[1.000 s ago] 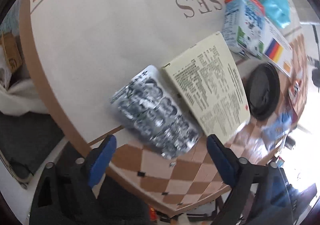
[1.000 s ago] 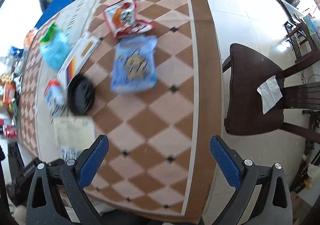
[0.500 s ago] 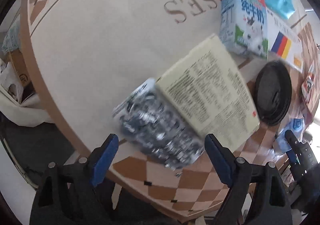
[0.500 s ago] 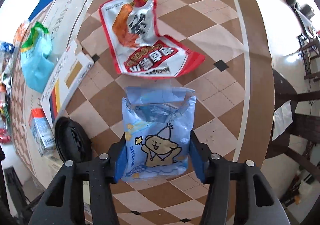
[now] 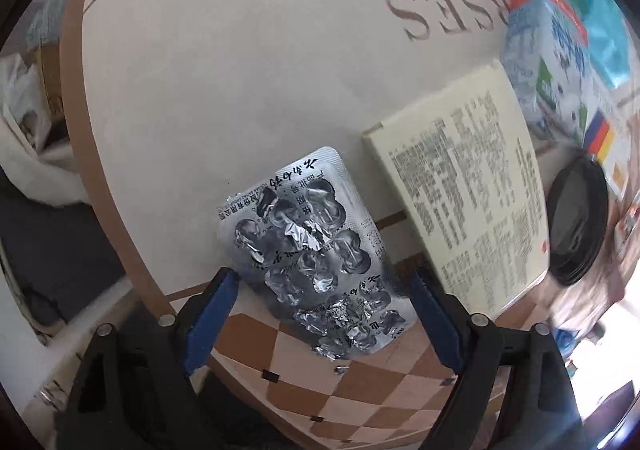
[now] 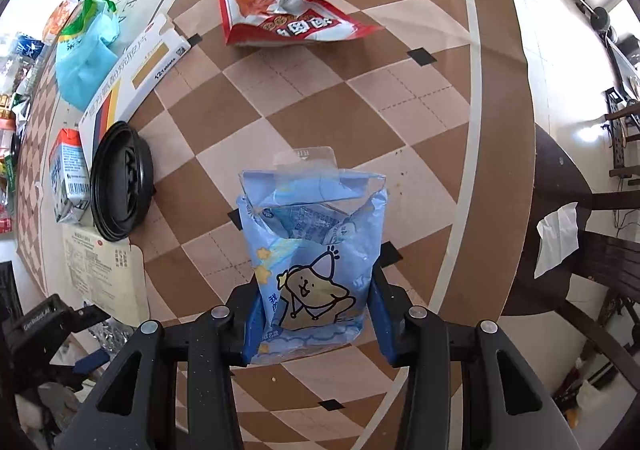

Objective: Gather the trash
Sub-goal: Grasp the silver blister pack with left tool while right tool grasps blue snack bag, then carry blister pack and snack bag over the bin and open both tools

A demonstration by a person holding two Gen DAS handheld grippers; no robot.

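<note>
Blue pads of the right gripper [image 6: 312,310] sit against both sides of the blue bag [image 6: 314,250], low in the centre of the right wrist view; its jaws have just been closing and now clamp the bag, which stands torn-mouth up over the checked table [image 6: 360,98]. In the left wrist view the left gripper [image 5: 324,310] has also just been closing, with the lower end of the foil blister pack [image 5: 312,250] lying between its pads, but a gap shows on each side, so it is open and holds nothing yet. The pack lies flat at lower centre, touching the table, just beside the leaflet [image 5: 464,210] to its right. The step in hand looks like a double pick-up: bag secured, pack being bracketed. Next, the left pads likely need to come lower and pinch the pack's thin edges without sliding it off the table edge; the right can then lift the bag away toward wherever trash goes, which no view shows.
</note>
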